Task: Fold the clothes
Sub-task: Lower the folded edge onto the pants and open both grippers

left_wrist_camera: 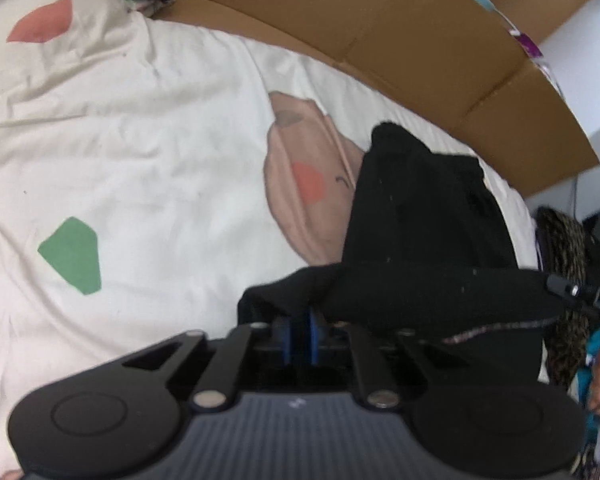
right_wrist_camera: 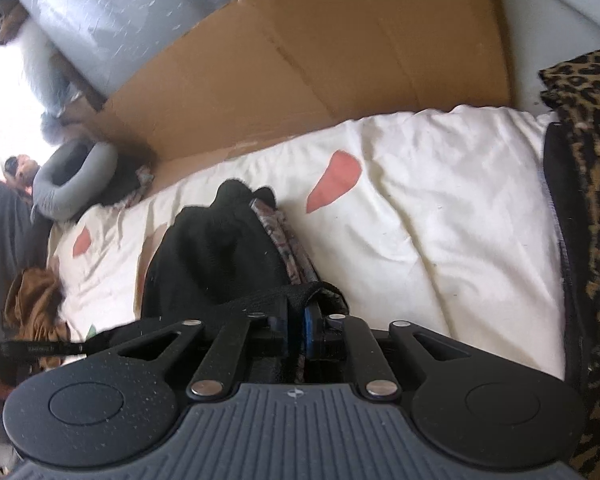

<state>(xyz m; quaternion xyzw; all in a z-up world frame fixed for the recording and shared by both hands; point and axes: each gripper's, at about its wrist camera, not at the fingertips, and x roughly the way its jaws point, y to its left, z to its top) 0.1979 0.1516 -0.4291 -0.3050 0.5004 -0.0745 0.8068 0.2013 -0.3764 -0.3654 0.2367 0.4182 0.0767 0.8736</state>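
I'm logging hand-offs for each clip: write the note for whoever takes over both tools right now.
Left tool: jaws nearly together with the black fabric garment between them; the grip looks slack.
Right tool: the same on the garment's other end.
The garment is bunched and draped between both tools over the white duvet with coloured patches, beside the brown cardboard sheet.
Done: garment brought down onto the bed.
Left: smooth it and complete the fold; a leopard-print cloth waits alongside.
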